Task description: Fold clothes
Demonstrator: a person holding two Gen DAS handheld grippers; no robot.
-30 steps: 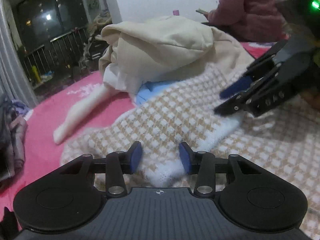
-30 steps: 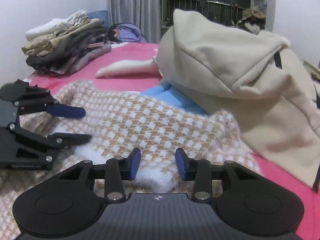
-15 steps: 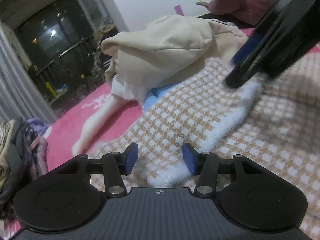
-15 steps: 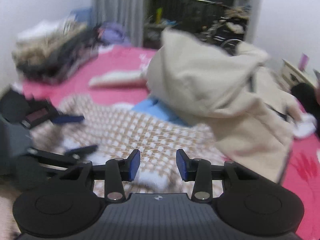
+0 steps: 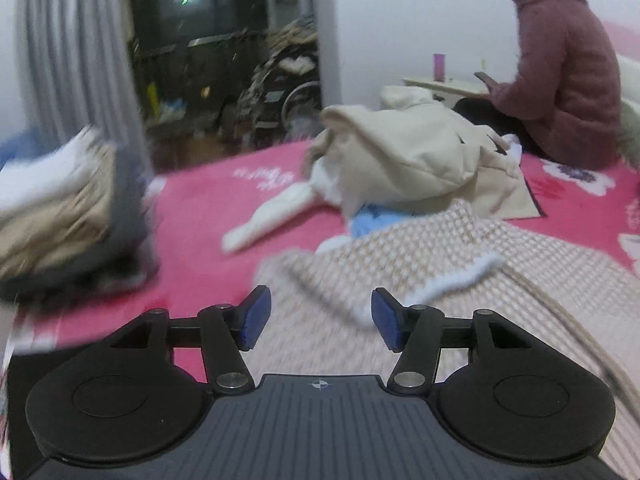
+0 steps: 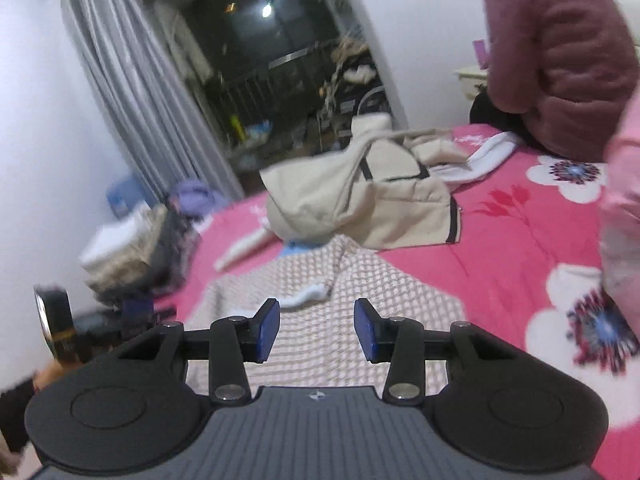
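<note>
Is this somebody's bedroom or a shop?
Most likely a bedroom at home. The clothes lie on a bed with a pink flowered cover, a grey curtain hangs by a dark window, a pile of folded clothes sits on the bed, and a person sits on its far edge.

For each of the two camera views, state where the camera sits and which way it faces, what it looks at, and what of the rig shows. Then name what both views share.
Left wrist: behind the open left gripper, facing across the pink bed at the checked garment.
Right wrist: behind the open right gripper, above the same garment; the left gripper shows at left.
Shared: cream jacket, folded stack, seated person.
</note>
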